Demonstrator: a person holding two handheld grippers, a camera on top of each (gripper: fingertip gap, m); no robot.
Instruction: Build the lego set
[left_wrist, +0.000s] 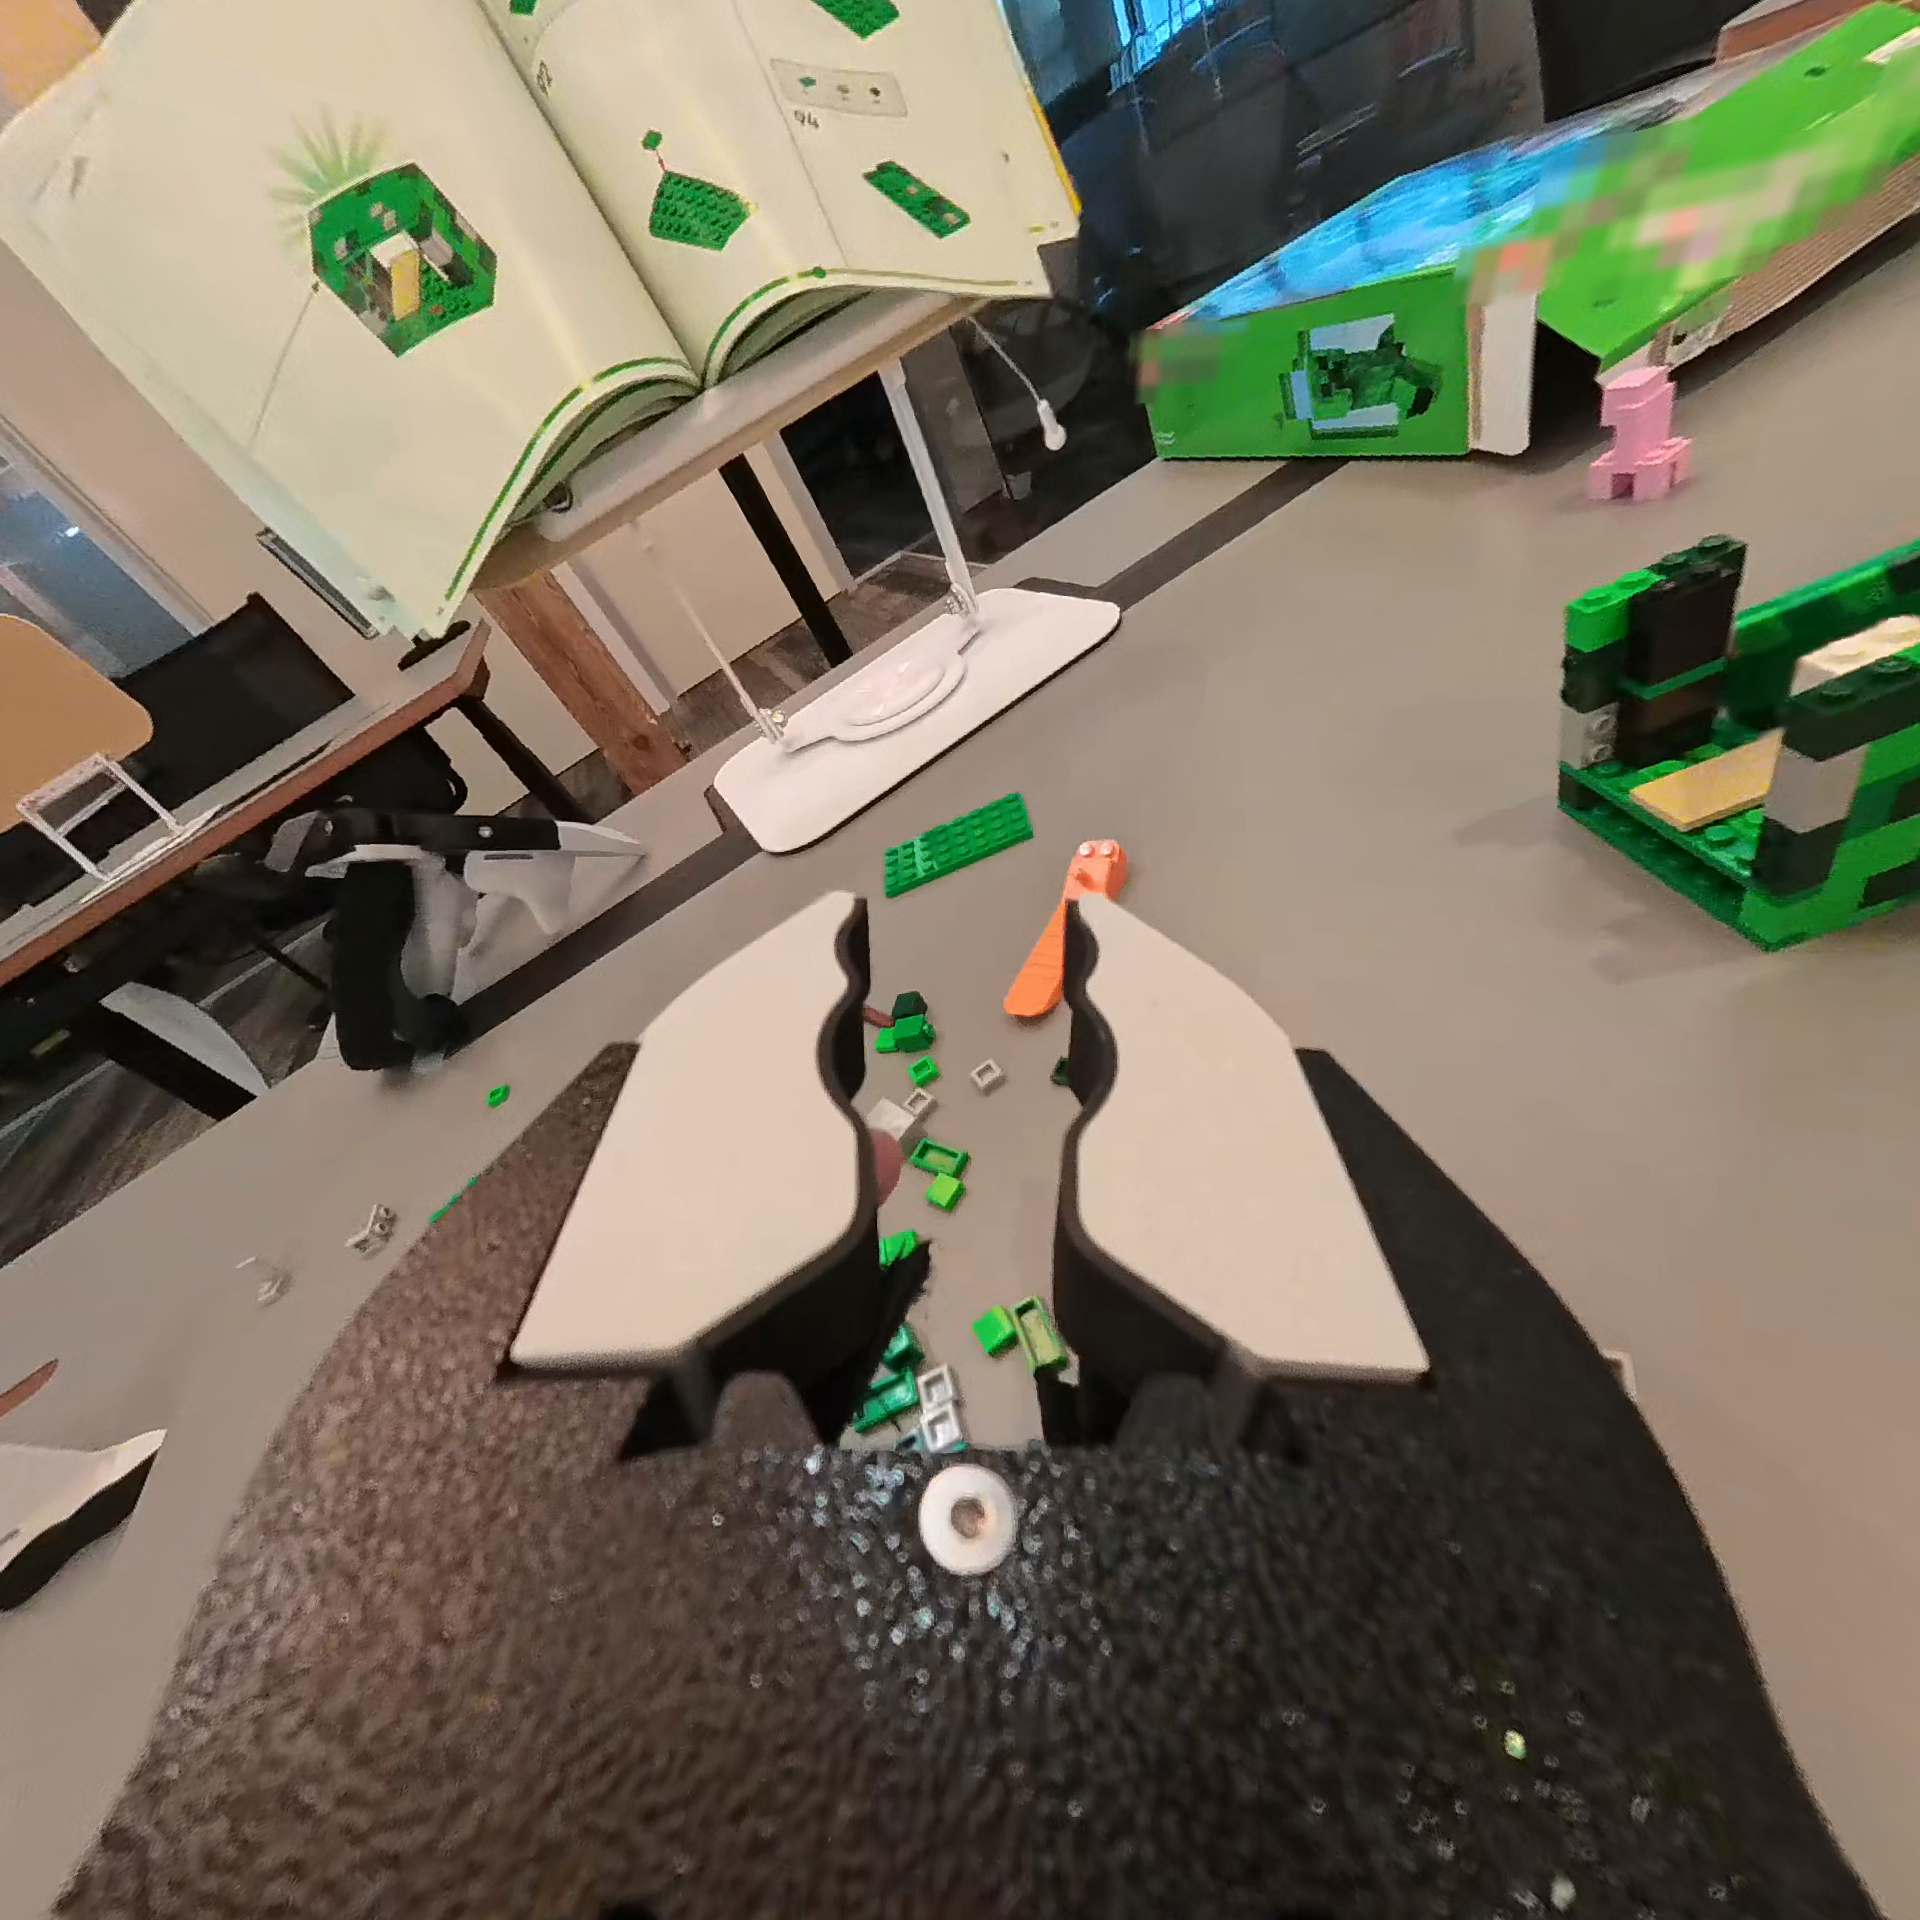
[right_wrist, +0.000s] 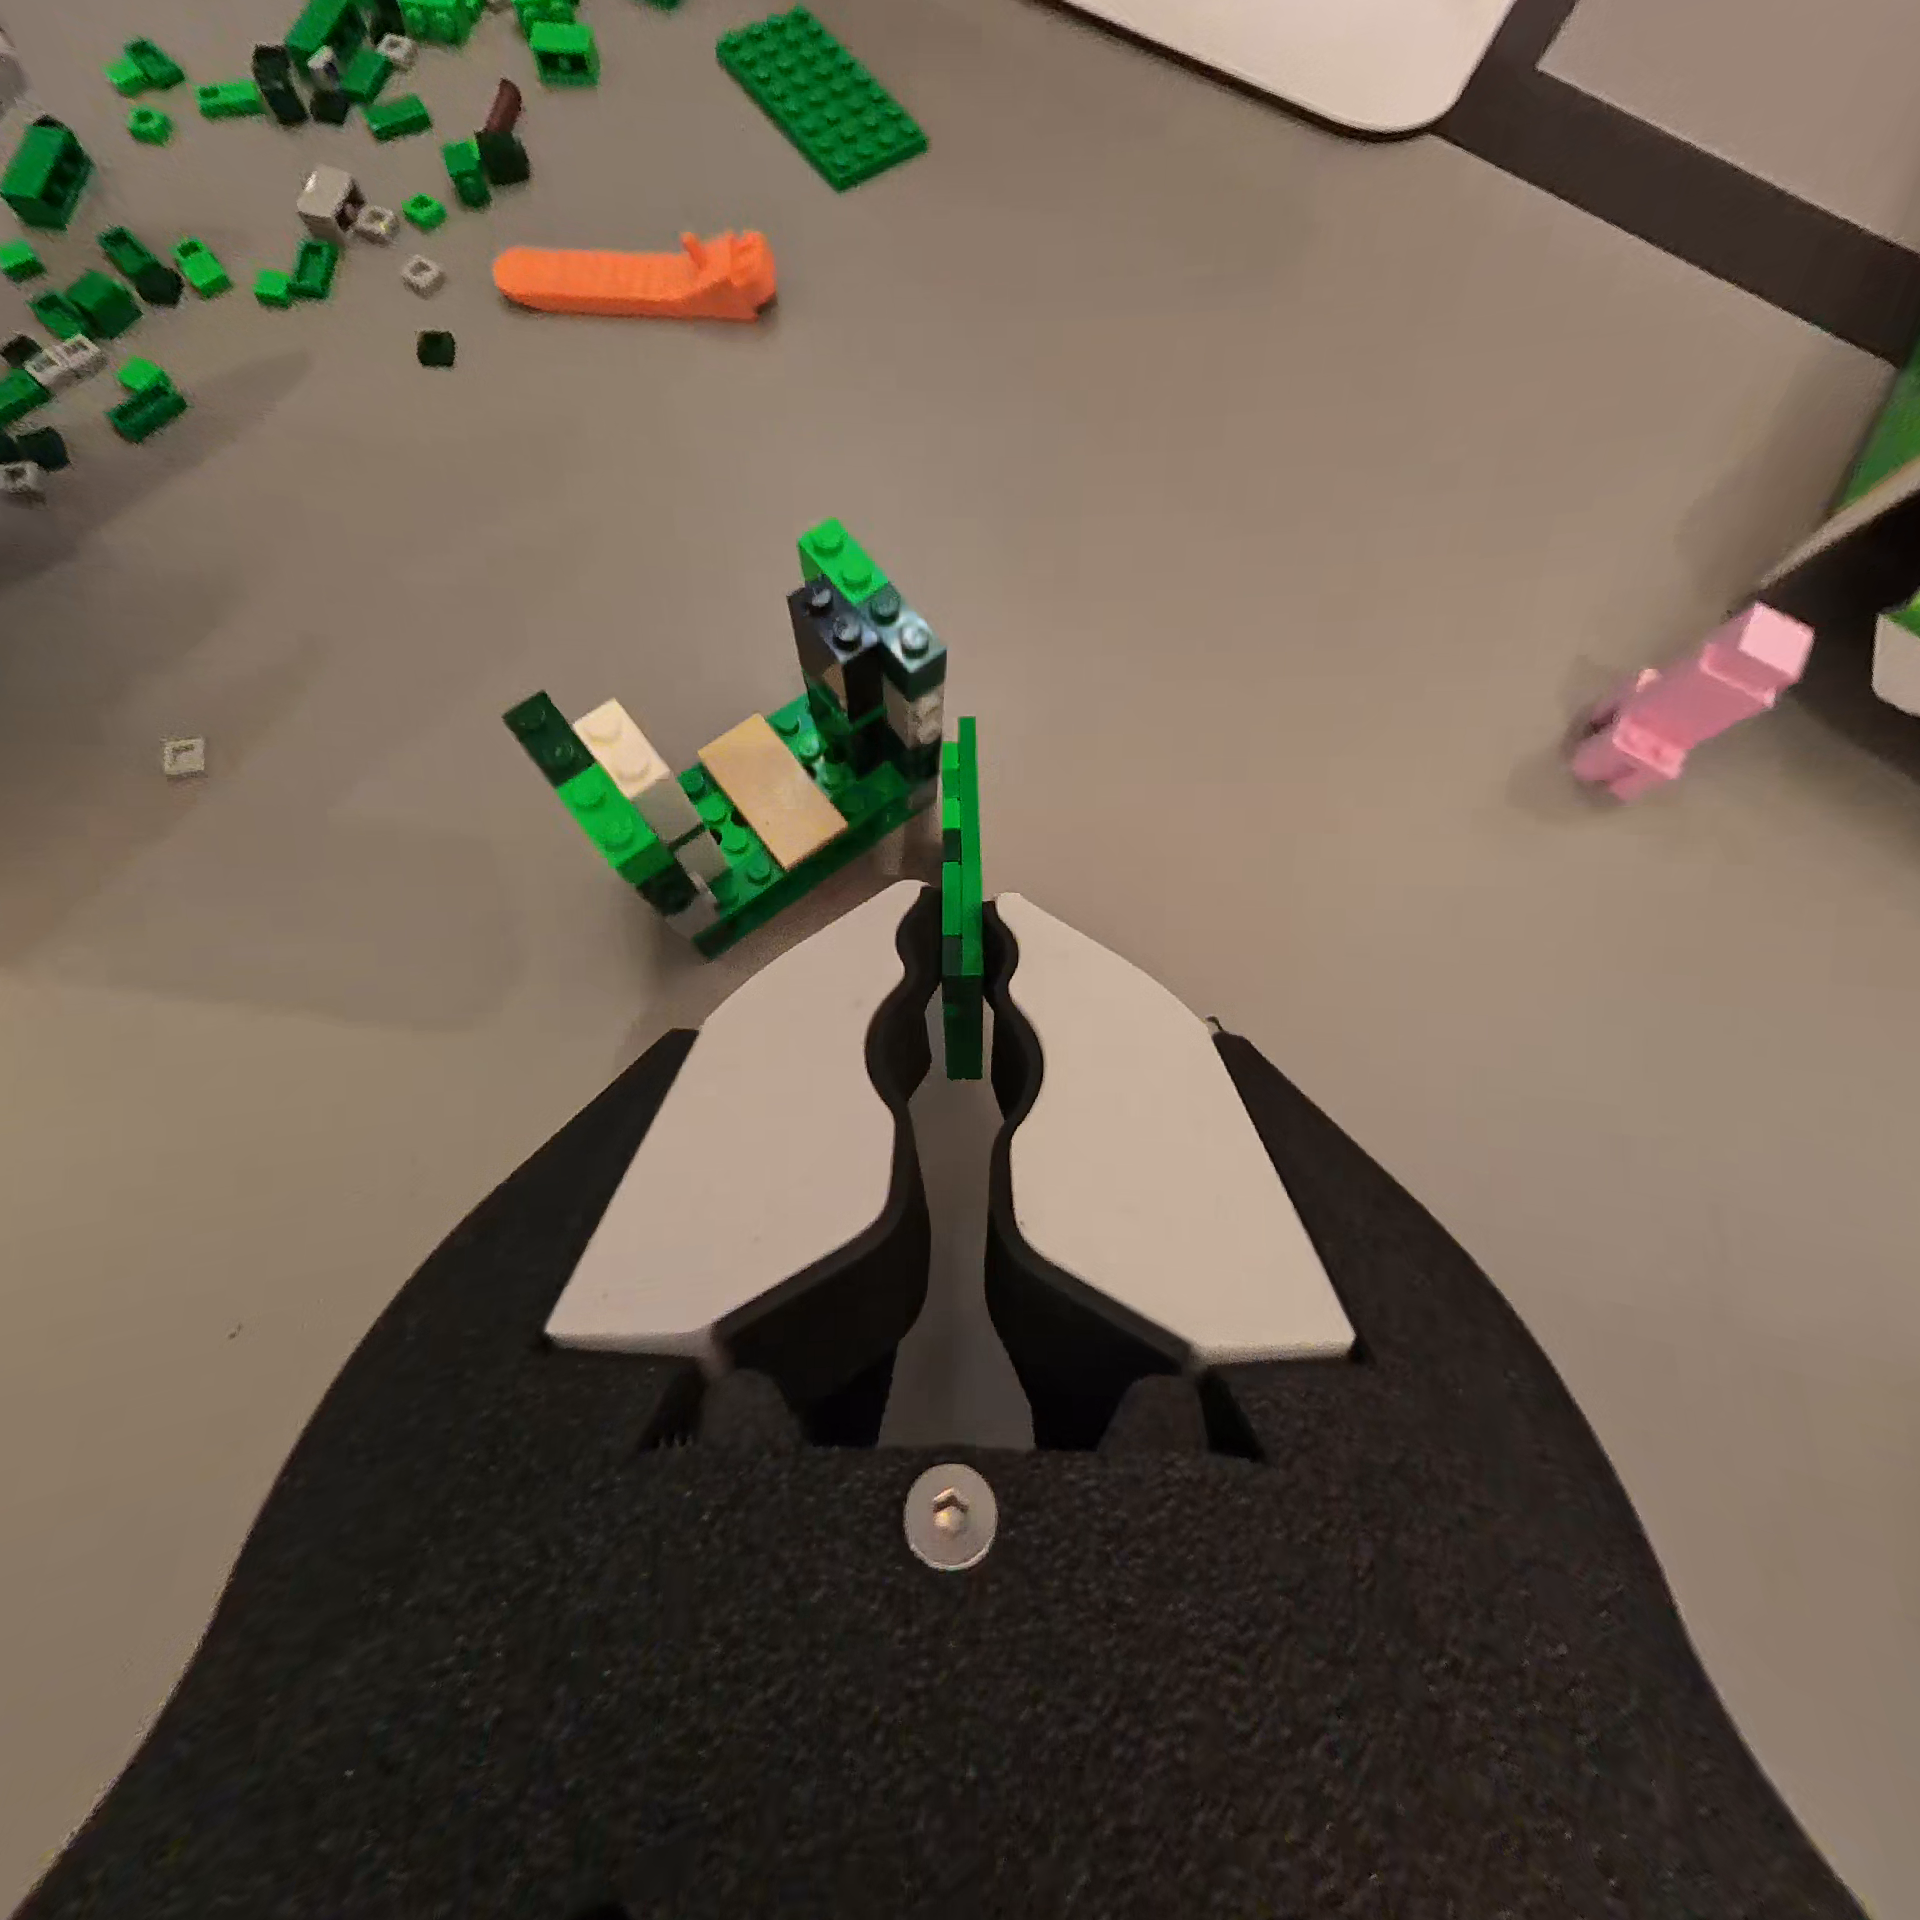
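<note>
While the flat green plastic plate assembly (right_wrist: 962, 894) is pinched edge-on between the fingers of the right gripper (right_wrist: 962, 914), the half-built green, black and white brick model (right_wrist: 748, 748) stands on the grey worktop (right_wrist: 1299, 520) just beyond it, well in from any edge. Whether plate and model touch cannot be told. The left gripper (left_wrist: 966, 914) is held spread and empty above the scattered small green and grey loose bricks (left_wrist: 940, 1174).

A slip is judged the main risk: the plate is gripped only by its thin edges near the fingertips, so any sideways push against the model's studs could twist it out of the grasp. Since the model is not steadied by the left gripper, pressing down could also be expected to tip or slide it across the worktop.

Only in the left wrist view are the open instruction booklet (left_wrist: 436, 239) on its white stand (left_wrist: 914, 707) and the green printed box (left_wrist: 1320, 374) seen, towards the far edge of the worktop. Only in the right wrist view is the grasp itself shown. The orange plastic brick separator (right_wrist: 634, 281), the loose green studded plate (right_wrist: 821, 99) and the small pink brick figure (right_wrist: 1683, 707) are seen in both.
</note>
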